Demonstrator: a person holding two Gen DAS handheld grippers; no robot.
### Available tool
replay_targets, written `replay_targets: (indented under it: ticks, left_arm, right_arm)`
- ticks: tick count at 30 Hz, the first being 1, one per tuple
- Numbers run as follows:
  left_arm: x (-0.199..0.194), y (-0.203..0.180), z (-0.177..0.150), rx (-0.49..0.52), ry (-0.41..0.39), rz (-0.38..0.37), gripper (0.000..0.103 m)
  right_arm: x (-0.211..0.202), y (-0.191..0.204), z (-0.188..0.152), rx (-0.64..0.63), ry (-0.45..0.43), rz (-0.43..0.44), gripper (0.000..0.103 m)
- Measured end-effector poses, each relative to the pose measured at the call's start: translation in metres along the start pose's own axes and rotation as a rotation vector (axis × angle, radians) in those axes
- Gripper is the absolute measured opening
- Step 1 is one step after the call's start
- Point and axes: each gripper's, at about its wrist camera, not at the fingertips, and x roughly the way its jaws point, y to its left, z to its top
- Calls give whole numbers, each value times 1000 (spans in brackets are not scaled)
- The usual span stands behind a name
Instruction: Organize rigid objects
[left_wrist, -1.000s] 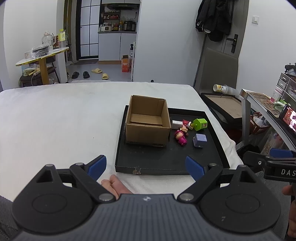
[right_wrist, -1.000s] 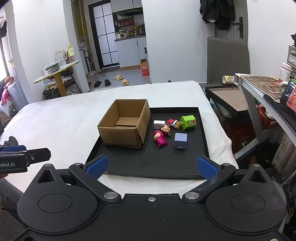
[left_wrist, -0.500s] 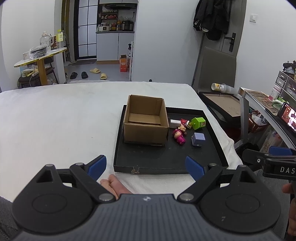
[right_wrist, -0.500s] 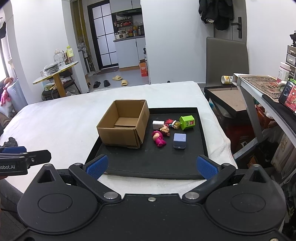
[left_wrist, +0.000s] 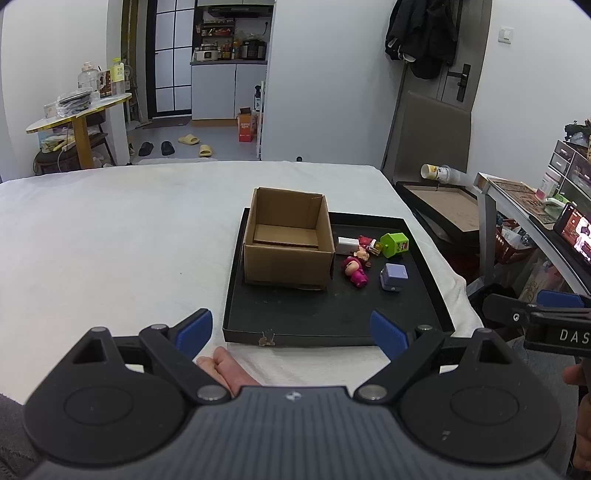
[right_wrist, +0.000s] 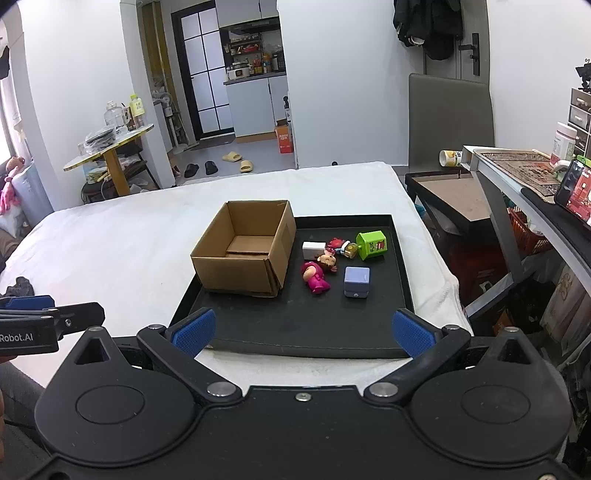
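Note:
A black tray (left_wrist: 332, 325) (right_wrist: 303, 343) lies on the white bed. On it stands an open empty cardboard box (left_wrist: 288, 236) (right_wrist: 245, 247). To the box's right lie a white block (left_wrist: 348, 244) (right_wrist: 314, 249), a pink doll (left_wrist: 355, 270) (right_wrist: 316, 275), a small red figure (right_wrist: 341, 245), a green toy box (left_wrist: 394, 244) (right_wrist: 372, 244) and a lilac cube (left_wrist: 394, 277) (right_wrist: 356, 281). My left gripper (left_wrist: 291, 330) is open and empty before the tray's near edge. My right gripper (right_wrist: 301, 330) is open and empty, also short of the tray.
The white bed (left_wrist: 110, 240) spreads left of the tray. A grey desk (right_wrist: 517, 173) with a phone and a low black table (right_wrist: 454, 192) stand right of the bed. A grey chair (right_wrist: 450, 118) is behind them.
Both grippers have drawn back and risen slightly, so the tray and box look a little farther off. Nothing on the tray has moved.

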Motion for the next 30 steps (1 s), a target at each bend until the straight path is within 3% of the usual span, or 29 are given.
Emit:
replay_targets:
  ticks: [30]
  left_arm:
    - [-2, -5, 5, 19, -8, 8, 92]
  right_arm:
    - [0, 3, 5, 2, -13, -3, 103]
